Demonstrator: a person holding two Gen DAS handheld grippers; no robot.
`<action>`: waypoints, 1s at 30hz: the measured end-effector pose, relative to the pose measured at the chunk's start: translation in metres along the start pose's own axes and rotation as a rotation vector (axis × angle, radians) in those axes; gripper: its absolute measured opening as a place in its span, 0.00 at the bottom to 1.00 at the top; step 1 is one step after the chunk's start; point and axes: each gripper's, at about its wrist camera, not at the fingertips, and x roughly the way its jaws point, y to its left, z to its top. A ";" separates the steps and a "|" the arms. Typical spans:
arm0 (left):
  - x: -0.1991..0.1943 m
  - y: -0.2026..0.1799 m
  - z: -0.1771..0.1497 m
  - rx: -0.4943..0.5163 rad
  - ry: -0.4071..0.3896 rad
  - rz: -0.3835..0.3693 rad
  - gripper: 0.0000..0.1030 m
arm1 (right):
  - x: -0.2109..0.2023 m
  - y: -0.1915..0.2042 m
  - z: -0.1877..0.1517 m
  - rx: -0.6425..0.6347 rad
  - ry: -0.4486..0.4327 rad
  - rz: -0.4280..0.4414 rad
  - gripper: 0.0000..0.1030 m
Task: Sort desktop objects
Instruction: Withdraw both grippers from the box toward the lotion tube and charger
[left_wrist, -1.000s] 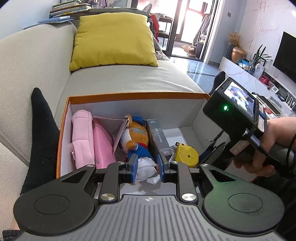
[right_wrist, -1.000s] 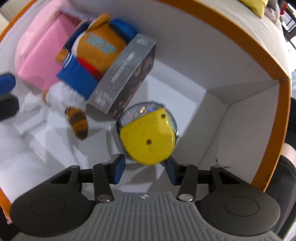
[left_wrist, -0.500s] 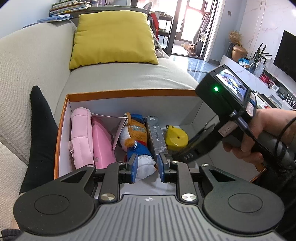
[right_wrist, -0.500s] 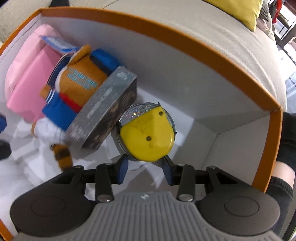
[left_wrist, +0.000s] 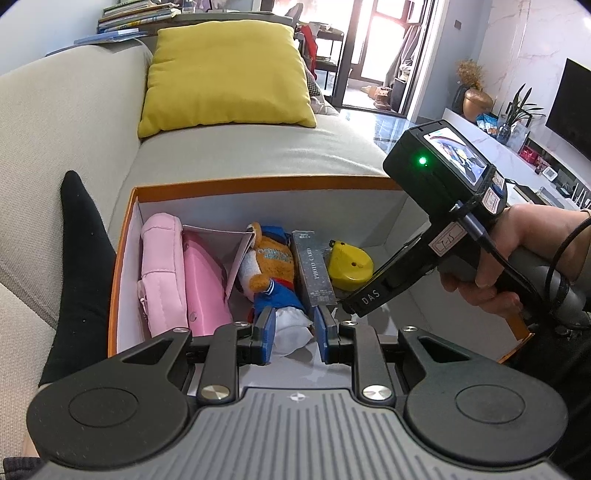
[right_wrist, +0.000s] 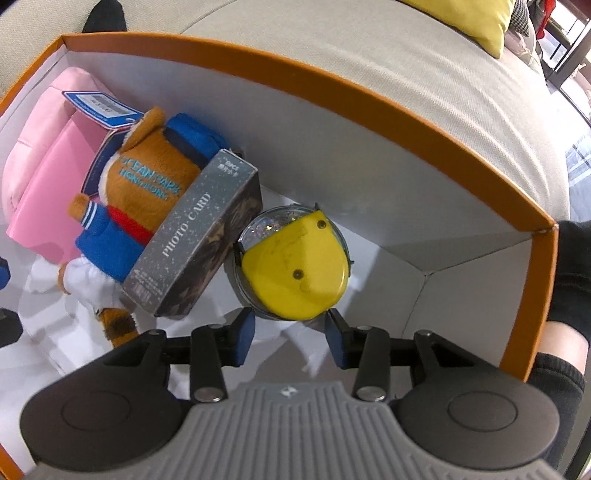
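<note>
Right gripper (right_wrist: 289, 334) hangs nose-down over the right end of the orange-rimmed box (right_wrist: 424, 133), and its blue pads sit just short of the yellow tape measure (right_wrist: 295, 273). They're parted and not pinching it, and the jaws have just opened a touch wider, with nothing between the tips. Left gripper (left_wrist: 294, 334) is parked at the near edge of the box, jaws apart with a narrow gap and empty; the plush's white bottom only shows through the gap behind them.

Going big to small: the box sits on a beige sofa (left_wrist: 240, 158), with a yellow cushion (left_wrist: 225, 74) further back on the seat. Inside, along the left wall, there's a pink padded pouch (left_wrist: 160, 273), then a glossier pink case (left_wrist: 203, 291) right beside it. Next over is the plush animal (right_wrist: 147, 206) in a blue sailor outfit, with "OCEAN PARK HONG KONG" across its front and a blue tag (right_wrist: 98, 105) by its head, lying over the pink stuff. Leaning on the plush is a dark speckled "PHOTO CARD" box (right_wrist: 188, 236), and the tape measure is touching that box's right side, down on the white floor toward the box's right end. It's got a glittery clear rim around the yellow face.

A hand (left_wrist: 509, 258) holds the right gripper's handle at the right edge of the left view.
</note>
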 end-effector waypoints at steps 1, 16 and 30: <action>0.000 0.000 0.000 0.001 -0.001 -0.001 0.25 | -0.003 0.001 -0.002 -0.004 -0.001 -0.002 0.45; -0.084 -0.020 -0.014 -0.003 -0.092 0.000 0.25 | -0.137 0.027 -0.061 -0.047 -0.323 0.118 0.43; -0.090 0.000 -0.084 -0.050 0.170 0.258 0.27 | -0.128 0.092 -0.136 -0.263 -0.471 0.257 0.41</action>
